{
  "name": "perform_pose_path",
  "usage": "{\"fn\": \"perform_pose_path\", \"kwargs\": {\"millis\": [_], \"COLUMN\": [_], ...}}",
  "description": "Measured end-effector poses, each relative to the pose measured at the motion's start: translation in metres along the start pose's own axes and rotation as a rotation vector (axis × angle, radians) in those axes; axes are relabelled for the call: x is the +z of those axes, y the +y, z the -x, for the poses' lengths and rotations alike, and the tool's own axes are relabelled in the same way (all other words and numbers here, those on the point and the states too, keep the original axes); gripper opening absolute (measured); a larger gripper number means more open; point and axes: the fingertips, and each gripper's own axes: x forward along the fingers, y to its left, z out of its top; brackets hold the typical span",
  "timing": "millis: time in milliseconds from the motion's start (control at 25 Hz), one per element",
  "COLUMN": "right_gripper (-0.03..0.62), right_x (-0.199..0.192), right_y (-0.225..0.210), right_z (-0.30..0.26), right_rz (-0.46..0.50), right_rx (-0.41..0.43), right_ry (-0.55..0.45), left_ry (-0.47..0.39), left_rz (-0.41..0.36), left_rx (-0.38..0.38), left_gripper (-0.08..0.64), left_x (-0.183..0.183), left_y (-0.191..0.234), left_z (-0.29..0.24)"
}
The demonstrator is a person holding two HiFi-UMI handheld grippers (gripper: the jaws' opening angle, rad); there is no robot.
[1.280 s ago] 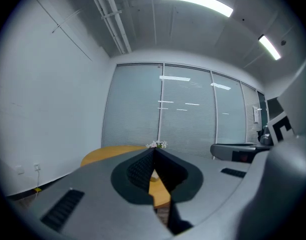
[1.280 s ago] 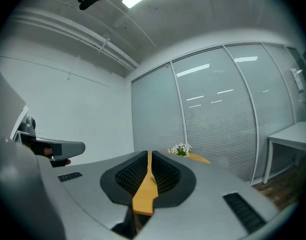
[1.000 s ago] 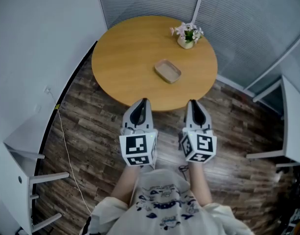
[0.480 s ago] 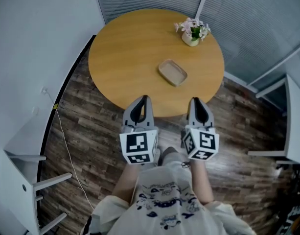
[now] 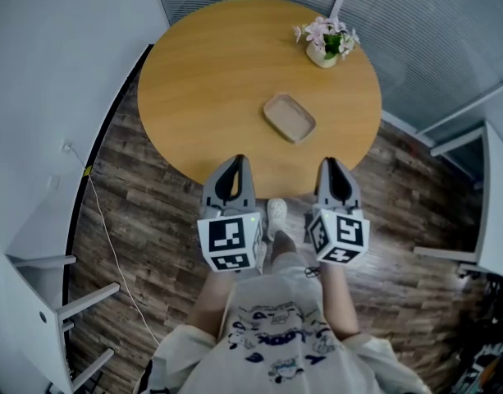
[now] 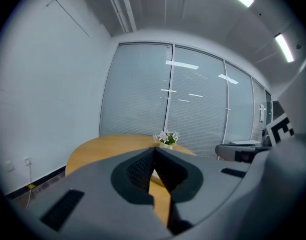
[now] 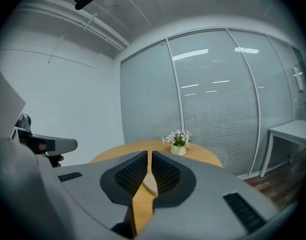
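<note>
A round wooden table stands ahead with a shallow tan tray near its middle and a small pot of pink flowers at its far right. My left gripper and right gripper hover side by side at the table's near edge, both shut and holding nothing. In the left gripper view the left gripper points over the table toward the flowers. In the right gripper view the right gripper lines up with the tray, and the flowers stand behind it.
Dark wood floor surrounds the table. A white desk stands at the right, white shelving at the lower left, and a thin cable runs along the floor by the wall. Blinds on glass panels close the far side.
The person has stepped toward the table, which now lies closer under both grippers. Both gripper views have tipped downward, showing more tabletop and the flowers. The jaws stay shut.
</note>
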Motion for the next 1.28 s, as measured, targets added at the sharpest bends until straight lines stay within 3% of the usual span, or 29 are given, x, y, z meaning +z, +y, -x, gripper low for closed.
{"fn": "perform_pose_path", "kwargs": {"millis": [960, 1280], "right_gripper": [0.026, 0.026], "right_x": [-0.031, -0.057], "right_y": [-0.071, -0.078], "right_z": [-0.167, -0.202], "right_rz": [0.024, 0.035], "right_rx": [0.078, 0.166], "right_ry": [0.196, 0.290], "left_ry": [0.174, 0.267], "left_rz": [0.047, 0.080], "left_rx": [0.116, 0.153], "left_gripper": [0.003, 0.003], "left_x": [-0.028, -0.054], "left_y": [0.011, 0.013], "left_z": [-0.161, -0.199]}}
